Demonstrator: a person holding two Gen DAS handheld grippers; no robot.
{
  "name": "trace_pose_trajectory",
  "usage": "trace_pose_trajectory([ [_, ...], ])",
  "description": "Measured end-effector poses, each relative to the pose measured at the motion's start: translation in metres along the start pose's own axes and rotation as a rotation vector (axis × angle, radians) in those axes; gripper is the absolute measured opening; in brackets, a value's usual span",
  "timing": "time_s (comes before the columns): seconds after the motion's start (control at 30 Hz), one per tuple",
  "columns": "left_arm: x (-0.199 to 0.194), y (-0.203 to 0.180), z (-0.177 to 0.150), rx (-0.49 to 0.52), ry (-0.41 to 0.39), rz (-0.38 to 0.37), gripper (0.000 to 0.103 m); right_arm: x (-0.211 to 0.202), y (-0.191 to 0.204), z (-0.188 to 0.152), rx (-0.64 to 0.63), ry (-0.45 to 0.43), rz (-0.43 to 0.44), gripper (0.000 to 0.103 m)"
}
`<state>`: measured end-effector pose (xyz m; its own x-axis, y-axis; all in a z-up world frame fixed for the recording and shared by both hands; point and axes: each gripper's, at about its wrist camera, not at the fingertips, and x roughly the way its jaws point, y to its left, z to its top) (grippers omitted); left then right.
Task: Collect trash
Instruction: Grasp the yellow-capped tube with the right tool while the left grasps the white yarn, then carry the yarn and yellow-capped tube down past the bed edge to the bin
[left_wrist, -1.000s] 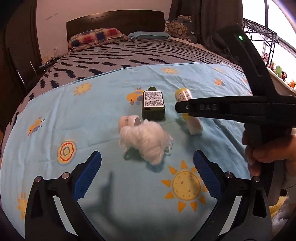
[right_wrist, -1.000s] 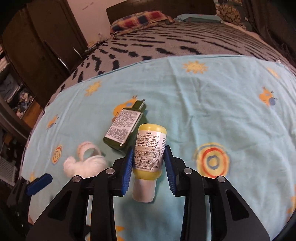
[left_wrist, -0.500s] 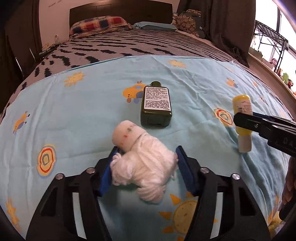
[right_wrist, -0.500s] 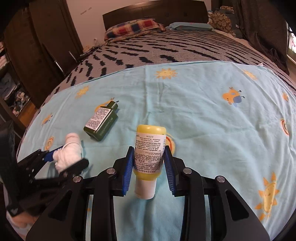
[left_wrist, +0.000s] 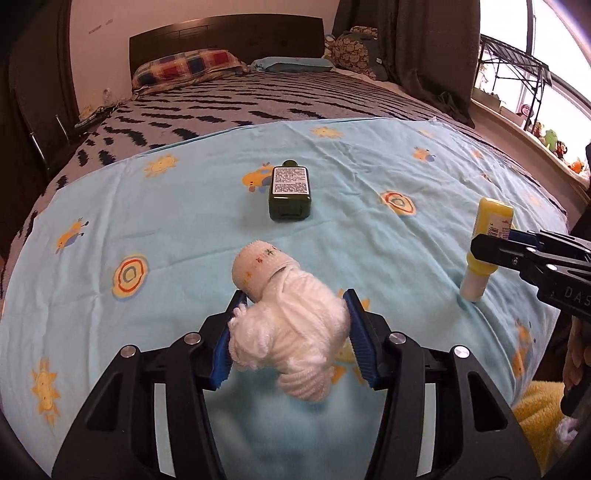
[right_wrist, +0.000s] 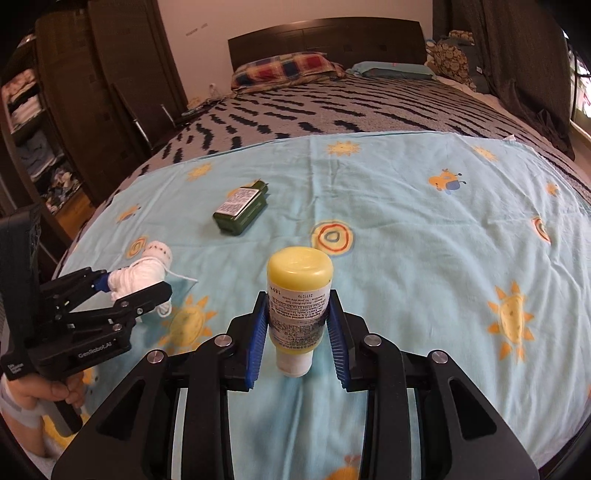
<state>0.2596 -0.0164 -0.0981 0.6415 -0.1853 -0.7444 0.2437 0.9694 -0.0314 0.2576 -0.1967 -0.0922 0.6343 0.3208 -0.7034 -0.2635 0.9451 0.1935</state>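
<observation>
Left wrist view: left gripper (left_wrist: 291, 341), jaws just closing in, now clamps the white yarn bundle (left_wrist: 288, 332) at its fat middle, off the bed's blue sheet (left_wrist: 184, 221); likely light, soft and squashy, with loose loops that could snag. Right gripper (right_wrist: 297, 328) pinches the yellow bottle (right_wrist: 298, 295) at its label, cap down; probably light, stiff, a bit slick. Beyond both, the green bottle (left_wrist: 290, 192) lies flat, untouched.

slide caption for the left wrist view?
Left gripper clamps white yarn bundle; green bottle lies on the sheet beyond.
</observation>
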Motion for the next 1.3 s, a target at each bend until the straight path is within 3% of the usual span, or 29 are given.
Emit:
trace_pose_trajectory([
  [0.43,-0.087,-0.033,-0.085,0.087,-0.056,-0.053,0.051,-0.072,0.044,-0.067,-0.093,-0.044,0.079,0.032],
  [0.63,-0.106,-0.046,-0.124,0.091,-0.046,-0.101,0.051,-0.087,0.054,-0.107,-0.081,-0.030,0.109,0.032],
  [0.97,-0.093,-0.053,-0.184,0.005,0.055,-0.138,0.051,-0.077,0.064,-0.170,-0.038,0.048,0.113,0.032],
  [1.3,-0.067,-0.062,-0.225,-0.006,0.166,-0.162,0.049,-0.045,0.055,-0.222,0.042,0.184,0.125,0.032],
])
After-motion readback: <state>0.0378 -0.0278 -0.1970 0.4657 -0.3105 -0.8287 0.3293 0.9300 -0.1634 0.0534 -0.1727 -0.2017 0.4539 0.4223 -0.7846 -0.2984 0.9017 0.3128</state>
